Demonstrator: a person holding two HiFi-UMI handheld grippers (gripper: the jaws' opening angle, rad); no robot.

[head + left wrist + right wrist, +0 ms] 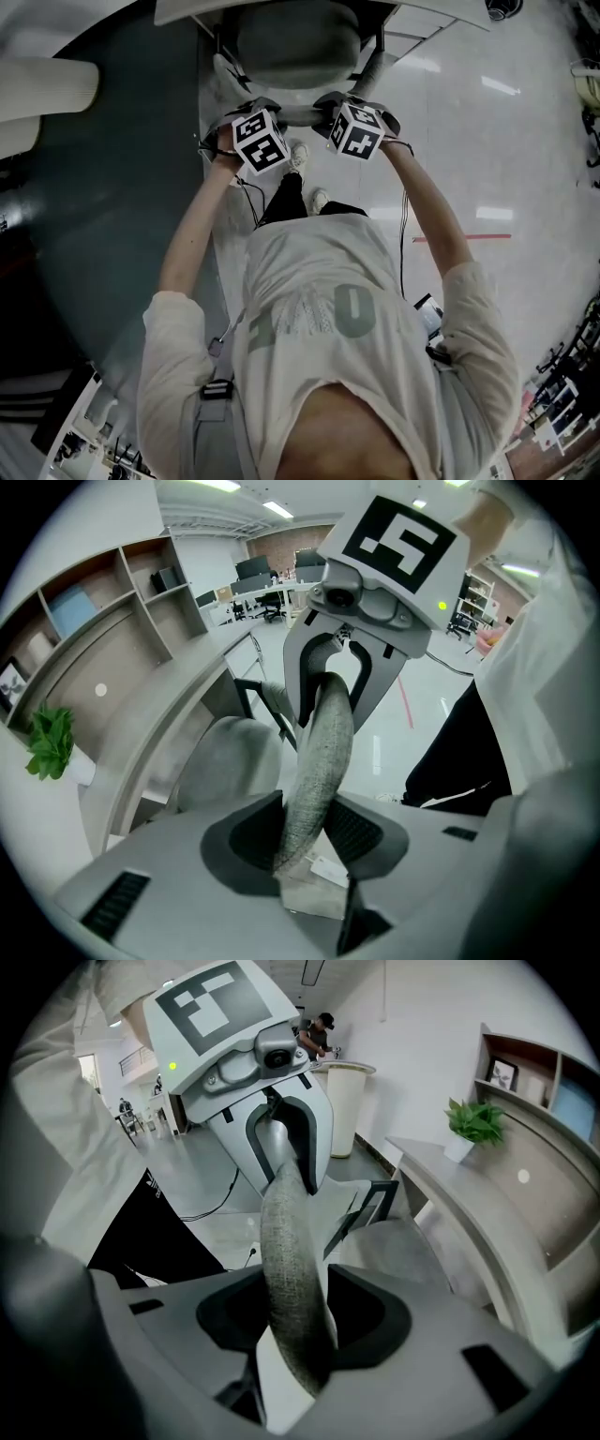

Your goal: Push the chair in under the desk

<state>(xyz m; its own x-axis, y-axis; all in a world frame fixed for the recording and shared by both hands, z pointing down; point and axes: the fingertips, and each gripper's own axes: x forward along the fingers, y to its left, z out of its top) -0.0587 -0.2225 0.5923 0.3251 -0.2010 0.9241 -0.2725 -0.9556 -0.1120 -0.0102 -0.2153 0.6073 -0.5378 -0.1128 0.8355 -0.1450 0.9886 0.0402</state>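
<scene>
The grey fabric chair's seat (298, 42) lies partly under the white desk (281, 7) at the top of the head view. Both grippers hold the top edge of the chair's backrest (300, 114). My left gripper (246, 111) grips its left end and my right gripper (349, 101) its right end. In the left gripper view the backrest (323, 752) runs between the pads of the left gripper (305, 832). The right gripper view shows the right gripper (300, 1321) clamped on the same backrest (286, 1241), the left gripper (281, 1147) facing it.
The curved desk (469, 1194) carries a small potted plant (469, 1124) below wall shelves (103, 602). The person's feet (300, 155) stand just behind the chair. A red tape line (464, 237) marks the pale floor to the right. A person stands at a far counter (342, 1072).
</scene>
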